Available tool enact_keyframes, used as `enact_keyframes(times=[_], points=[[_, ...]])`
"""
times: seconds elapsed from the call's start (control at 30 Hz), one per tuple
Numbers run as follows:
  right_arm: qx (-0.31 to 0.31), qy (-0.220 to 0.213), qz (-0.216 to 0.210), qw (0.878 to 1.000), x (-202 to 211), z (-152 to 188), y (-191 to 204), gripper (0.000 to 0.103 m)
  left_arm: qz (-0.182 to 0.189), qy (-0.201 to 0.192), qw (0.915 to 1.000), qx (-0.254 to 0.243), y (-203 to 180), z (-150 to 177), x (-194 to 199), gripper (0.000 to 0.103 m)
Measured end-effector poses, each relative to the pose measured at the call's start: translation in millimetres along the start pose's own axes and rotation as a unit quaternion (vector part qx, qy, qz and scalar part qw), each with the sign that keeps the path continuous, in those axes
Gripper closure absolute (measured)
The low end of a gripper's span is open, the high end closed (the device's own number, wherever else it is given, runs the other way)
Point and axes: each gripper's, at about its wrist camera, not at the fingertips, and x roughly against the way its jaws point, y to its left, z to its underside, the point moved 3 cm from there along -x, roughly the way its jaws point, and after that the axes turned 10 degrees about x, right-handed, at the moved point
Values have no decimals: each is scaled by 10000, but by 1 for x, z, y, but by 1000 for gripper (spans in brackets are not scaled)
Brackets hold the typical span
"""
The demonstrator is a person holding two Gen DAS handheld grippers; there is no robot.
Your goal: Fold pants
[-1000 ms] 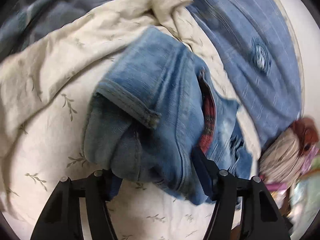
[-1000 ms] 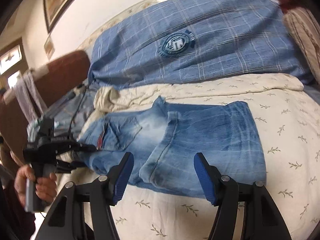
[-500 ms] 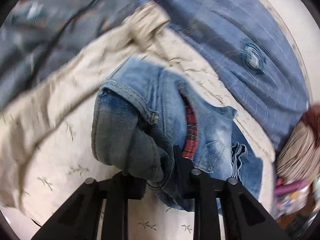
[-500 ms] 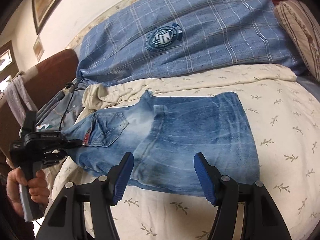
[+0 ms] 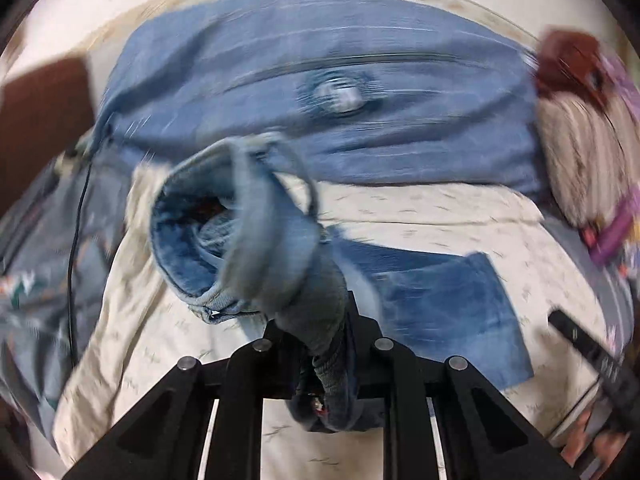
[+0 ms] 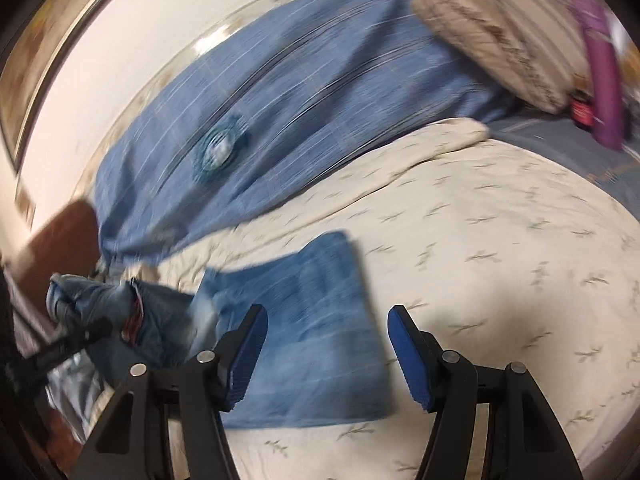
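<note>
The blue jeans [image 6: 316, 320] lie partly folded on the cream leaf-print bedspread [image 6: 500, 264]. My left gripper [image 5: 320, 344] is shut on the waistband end of the jeans [image 5: 256, 248] and holds it lifted, bunched, above the bed. The flat folded leg part [image 5: 448, 304] still lies on the bedspread to the right. In the right wrist view the lifted end [image 6: 104, 304] hangs at the far left with the left gripper [image 6: 76, 340] under it. My right gripper [image 6: 324, 352] is open and empty, just above the near edge of the flat part. Both views are blurred.
A blue checked blanket [image 5: 340, 92] lies across the back of the bed. A striped pillow [image 6: 500, 28] and a purple object [image 6: 604, 68] sit at the right. A brown headboard [image 6: 52, 240] and a dark patterned cloth [image 5: 36, 264] are at the left.
My left gripper has lifted the waistband end up off the bed and swung toward the right. My right gripper has shifted right and tilted, staying open.
</note>
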Motion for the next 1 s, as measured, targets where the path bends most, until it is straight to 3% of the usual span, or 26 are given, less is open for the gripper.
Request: enact_keyframes(times=[0.1,0.23,0.3,0.43,0.5,0.57,0.63,0.73,0.8,0.87,1.0], points=[[-450,-159,87,9988,11,-7,-25,37,207,-122,9976,-648,-47,4,8,86],[-940,-341,219,9948,24,-12,-53,37,522,-5,9880,-1452,-111,20,3,85],[-1163,-409,316,9919,29,-14,-67,37,620,229,9821,-1764,-138,34,-13,81],[-1693,-457,434,9835,37,-12,-94,37,1115,991,9719,-1820,-162,54,-37,77],[-1810,-514,474,9810,41,-13,-104,37,1206,891,9723,-1795,-160,53,-26,75],[-1784,-563,481,9812,44,-14,-106,37,1502,702,9711,-1719,-150,45,-6,65],[-1603,-591,484,9841,45,-17,-101,37,1655,326,9721,-1628,-132,36,20,47],[-1183,-594,293,9908,42,-20,-81,37,1622,-44,9758,-1463,-100,22,43,42],[-753,-596,10,9954,39,-24,-58,37,1422,-37,9805,-1360,-82,18,39,42],[-382,-545,-413,9969,31,-29,-32,37,928,28,9879,-1244,-67,13,24,42],[348,-500,-1060,9925,14,-34,21,37,489,583,9954,-588,-36,6,-18,42]])
